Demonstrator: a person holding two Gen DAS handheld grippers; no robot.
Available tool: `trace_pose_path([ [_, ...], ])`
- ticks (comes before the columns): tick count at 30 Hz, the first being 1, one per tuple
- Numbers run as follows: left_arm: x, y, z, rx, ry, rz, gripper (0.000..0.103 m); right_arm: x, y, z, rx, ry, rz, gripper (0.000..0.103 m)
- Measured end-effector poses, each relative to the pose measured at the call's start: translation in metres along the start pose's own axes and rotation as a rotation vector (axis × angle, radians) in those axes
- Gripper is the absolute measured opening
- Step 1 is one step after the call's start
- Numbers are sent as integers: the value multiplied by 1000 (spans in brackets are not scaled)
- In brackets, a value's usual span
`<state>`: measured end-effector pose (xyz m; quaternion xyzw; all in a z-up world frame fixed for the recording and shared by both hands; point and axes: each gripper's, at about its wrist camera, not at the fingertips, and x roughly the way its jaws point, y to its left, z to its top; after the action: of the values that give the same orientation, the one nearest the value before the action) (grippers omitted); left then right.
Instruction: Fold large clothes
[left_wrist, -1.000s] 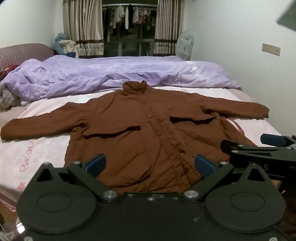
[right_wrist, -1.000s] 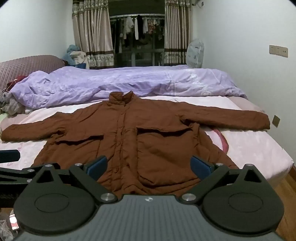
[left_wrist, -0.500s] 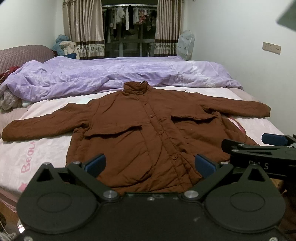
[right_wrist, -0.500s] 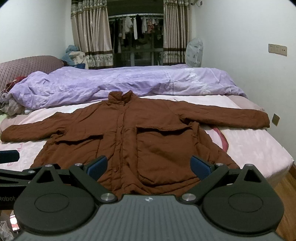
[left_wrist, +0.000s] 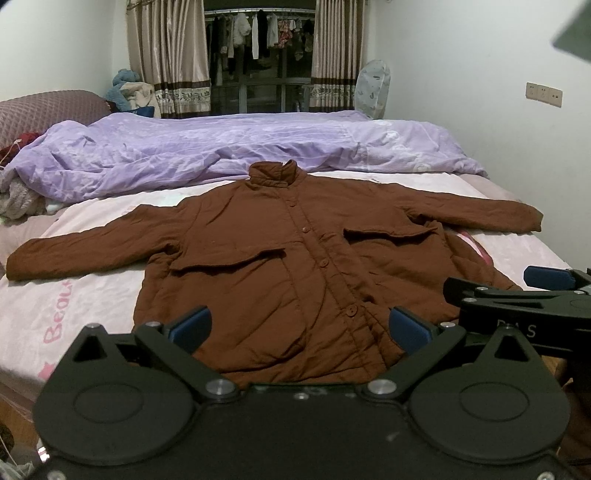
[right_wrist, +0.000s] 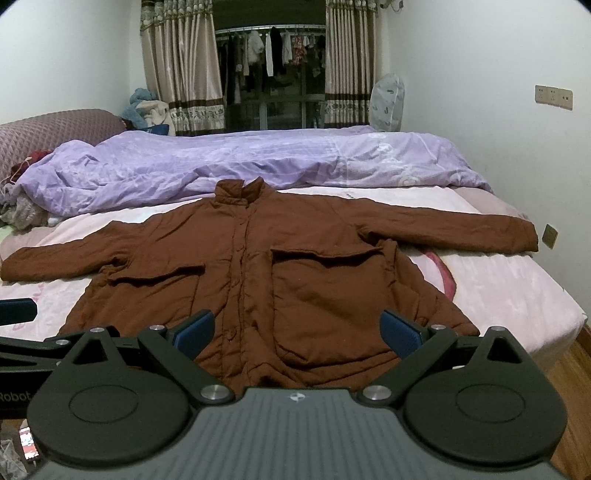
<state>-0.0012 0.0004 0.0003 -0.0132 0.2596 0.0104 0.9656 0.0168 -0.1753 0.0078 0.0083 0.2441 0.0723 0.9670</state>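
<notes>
A large brown padded jacket (left_wrist: 280, 266) lies flat and face up on the pink bed sheet (left_wrist: 55, 310), collar away from me, both sleeves spread out sideways. It also shows in the right wrist view (right_wrist: 295, 273). My left gripper (left_wrist: 299, 326) is open and empty, hovering just short of the jacket's hem. My right gripper (right_wrist: 297, 330) is open and empty at the same hem, to the right of the left one. The right gripper's blue fingertips (left_wrist: 546, 277) show at the right edge of the left wrist view.
A crumpled purple duvet (left_wrist: 221, 151) lies across the bed behind the jacket. A padded headboard (left_wrist: 48, 110) and loose clothes are at the far left. A white wall (right_wrist: 498, 129) runs along the bed's right side, with wooden floor (right_wrist: 569, 387) at the near right corner.
Both views have shifted only slightly; the jacket sits a little higher in the frame. Both grippers stay open and empty.
</notes>
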Motion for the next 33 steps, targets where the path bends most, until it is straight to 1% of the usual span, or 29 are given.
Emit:
trace_pose_path([
  [18,3,3,-1,2,8,4,103,2,0,-2,3,7,0,103],
  [20,7,6,0,5,5,14,103,2,0,-1,-2,-2,5,103],
  [22,16,14,2,-1,15,53,103,6,0,-3,-2,-13,20,103],
  [24,25,30,4,-9,2,75,103,10,-2,-3,2,-41,26,103],
  [26,39,62,7,-42,13,122,103,21,-6,-1,2,-63,34,103],
  [27,47,82,9,-56,15,167,103,29,-10,1,9,-66,34,103],
  [29,62,136,15,-118,17,286,103,47,-18,7,28,-54,33,103],
  [30,71,163,16,-163,37,337,103,59,-23,10,32,-36,27,103],
  [31,80,202,18,-224,45,403,103,71,-26,13,28,-18,17,103],
  [32,84,232,21,-276,7,434,103,82,-29,17,18,-2,-1,103],
  [33,94,259,18,-327,49,479,103,94,-31,21,3,9,-23,103],
])
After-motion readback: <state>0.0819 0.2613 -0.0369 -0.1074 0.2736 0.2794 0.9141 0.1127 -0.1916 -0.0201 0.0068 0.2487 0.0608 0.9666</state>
